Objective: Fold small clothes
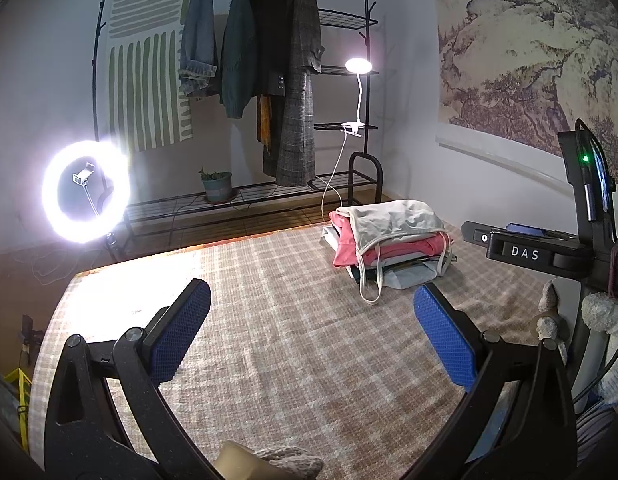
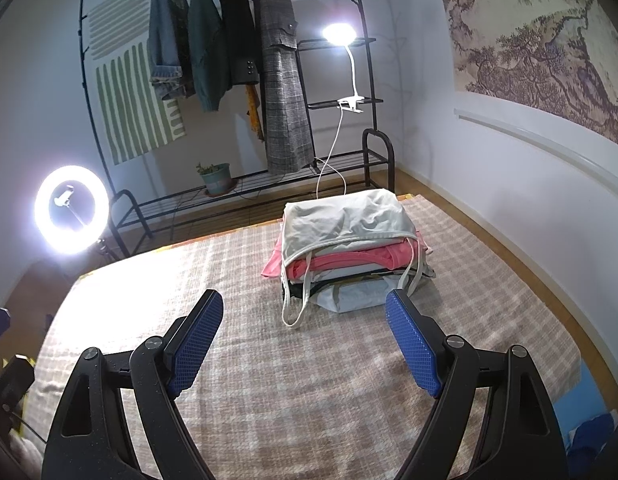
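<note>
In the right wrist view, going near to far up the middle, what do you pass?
Checked blanket → stack of folded clothes, cream strappy top uppermost → wooden floor strip → black clothes rack with hanging coats.

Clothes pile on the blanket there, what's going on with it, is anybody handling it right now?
Nobody is touching it. The clothes pile sits folded on the checked blanket, a cream top uppermost with its straps hanging down the front and a pink piece beneath. The left gripper and right gripper are both open and empty, held above bare blanket short of the pile.
</note>
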### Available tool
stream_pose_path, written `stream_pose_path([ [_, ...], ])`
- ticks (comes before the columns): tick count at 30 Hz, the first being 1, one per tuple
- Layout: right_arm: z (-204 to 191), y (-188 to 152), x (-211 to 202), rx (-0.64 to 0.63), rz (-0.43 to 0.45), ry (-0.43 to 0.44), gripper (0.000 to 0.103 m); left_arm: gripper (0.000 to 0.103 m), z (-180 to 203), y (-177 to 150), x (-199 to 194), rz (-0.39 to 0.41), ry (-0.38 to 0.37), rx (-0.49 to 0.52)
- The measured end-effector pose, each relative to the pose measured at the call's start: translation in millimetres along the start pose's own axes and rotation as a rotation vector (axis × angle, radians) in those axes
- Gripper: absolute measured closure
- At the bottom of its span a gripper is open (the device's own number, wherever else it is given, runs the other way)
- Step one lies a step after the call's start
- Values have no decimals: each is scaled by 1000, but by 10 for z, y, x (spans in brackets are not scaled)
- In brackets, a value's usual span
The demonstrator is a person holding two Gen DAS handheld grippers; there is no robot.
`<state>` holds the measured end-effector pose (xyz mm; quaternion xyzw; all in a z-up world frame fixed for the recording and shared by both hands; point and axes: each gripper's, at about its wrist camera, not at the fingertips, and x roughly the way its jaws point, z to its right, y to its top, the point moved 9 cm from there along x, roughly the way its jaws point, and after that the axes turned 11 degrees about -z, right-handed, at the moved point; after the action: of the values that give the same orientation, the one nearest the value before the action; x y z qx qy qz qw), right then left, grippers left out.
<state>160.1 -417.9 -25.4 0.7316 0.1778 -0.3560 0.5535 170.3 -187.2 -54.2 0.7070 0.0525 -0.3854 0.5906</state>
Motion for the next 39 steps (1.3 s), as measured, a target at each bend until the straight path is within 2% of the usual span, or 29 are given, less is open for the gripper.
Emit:
stream_pose_path([
  [34,-59,-39,-3,-3,-16,10,19,0,-6,-9,7,5,2,-4],
  [39,-61,-41,-1,-3,-17,10,19,0,7,33,-7,27,10,3],
])
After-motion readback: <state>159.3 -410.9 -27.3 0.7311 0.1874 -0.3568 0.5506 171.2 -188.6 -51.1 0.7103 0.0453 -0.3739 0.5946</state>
